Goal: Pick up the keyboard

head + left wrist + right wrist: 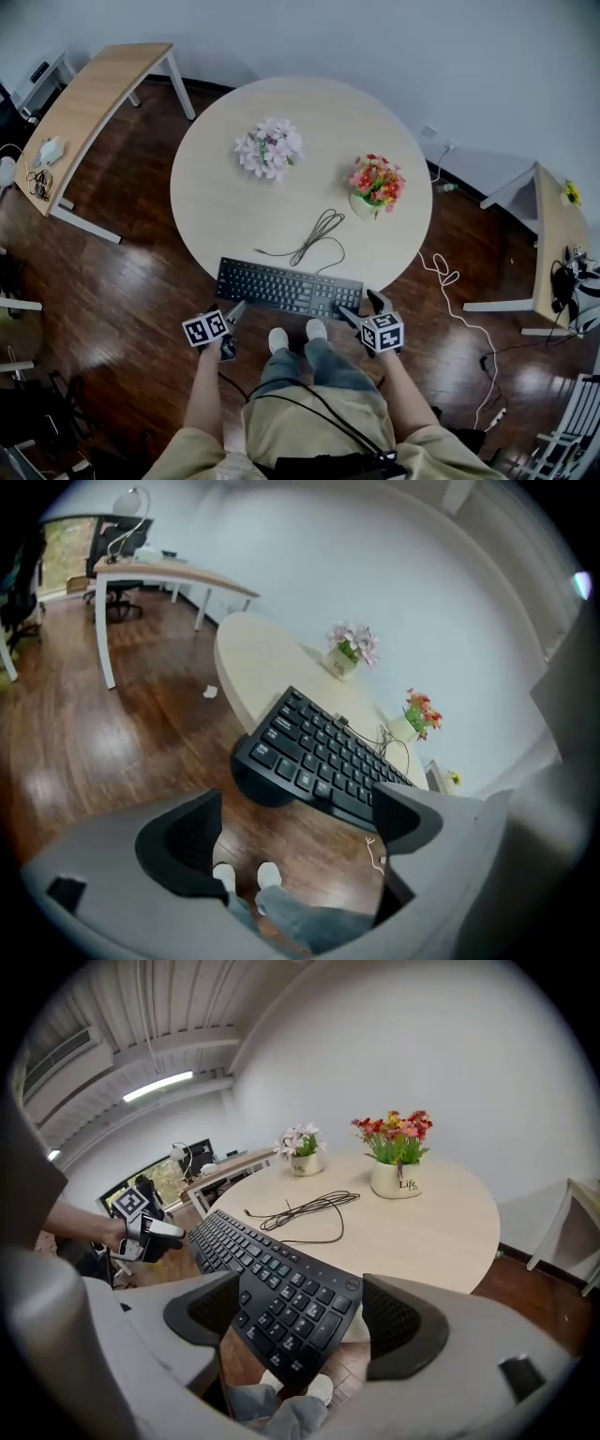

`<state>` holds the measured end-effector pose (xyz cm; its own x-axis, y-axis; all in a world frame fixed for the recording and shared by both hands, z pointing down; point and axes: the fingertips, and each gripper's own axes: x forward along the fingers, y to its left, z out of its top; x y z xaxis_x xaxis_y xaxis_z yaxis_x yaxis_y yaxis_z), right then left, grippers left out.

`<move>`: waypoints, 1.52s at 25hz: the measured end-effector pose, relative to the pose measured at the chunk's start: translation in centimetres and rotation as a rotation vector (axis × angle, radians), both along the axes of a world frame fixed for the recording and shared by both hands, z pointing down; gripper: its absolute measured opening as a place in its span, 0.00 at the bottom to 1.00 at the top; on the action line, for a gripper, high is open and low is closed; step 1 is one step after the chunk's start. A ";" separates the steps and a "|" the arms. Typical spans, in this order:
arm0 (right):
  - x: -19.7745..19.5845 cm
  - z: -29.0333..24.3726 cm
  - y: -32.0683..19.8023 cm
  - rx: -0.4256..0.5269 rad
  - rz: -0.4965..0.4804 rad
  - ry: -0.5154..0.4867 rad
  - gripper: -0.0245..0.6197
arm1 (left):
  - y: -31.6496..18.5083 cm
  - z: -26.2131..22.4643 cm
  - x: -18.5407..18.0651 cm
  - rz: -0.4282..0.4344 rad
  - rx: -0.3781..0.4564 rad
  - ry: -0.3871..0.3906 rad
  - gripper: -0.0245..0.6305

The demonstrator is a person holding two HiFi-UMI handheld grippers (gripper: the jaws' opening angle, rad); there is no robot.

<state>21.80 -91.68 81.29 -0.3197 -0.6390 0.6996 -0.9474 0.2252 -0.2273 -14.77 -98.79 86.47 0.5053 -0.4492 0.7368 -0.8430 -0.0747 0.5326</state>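
A black keyboard [289, 288] lies on the near edge of the round table [211, 202], its front side jutting over the rim. Its cable [316, 234] coils on the tabletop behind it. My left gripper [232, 324] hangs just below the keyboard's left end, jaws open and empty; in the left gripper view the keyboard [323, 757] sits ahead of the left gripper [295, 832]. My right gripper [362, 309] is at the keyboard's right end, open. In the right gripper view that end of the keyboard [281, 1288] shows between the right gripper's [295, 1314] pads, which stand apart from it.
Pink flowers [269, 147] and a pot of red flowers [377, 183] stand farther back on the table. A wooden desk [94, 98] is at the far left, another desk [553, 234] at the right. A white cord [450, 286] trails on the floor. My feet [292, 335] are under the table's edge.
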 end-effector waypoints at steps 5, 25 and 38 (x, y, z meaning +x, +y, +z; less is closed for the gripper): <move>3.0 2.8 -2.9 -0.050 0.066 -0.102 0.72 | -2.9 2.1 -0.7 -0.040 0.009 -0.033 0.80; 2.6 4.6 -3.6 -0.115 0.085 -0.360 0.46 | -4.8 -1.4 1.7 0.064 0.168 0.068 0.56; 2.9 -8.5 -8.7 0.269 0.028 -0.381 0.44 | -7.5 -13.4 0.4 0.029 0.481 0.135 0.44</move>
<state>24.67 -100.41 72.78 -0.5015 -0.7938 0.3440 -0.8145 0.2992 -0.4970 -14.38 -106.26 73.07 0.5993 -0.7064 0.3767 -0.7630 -0.3615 0.5359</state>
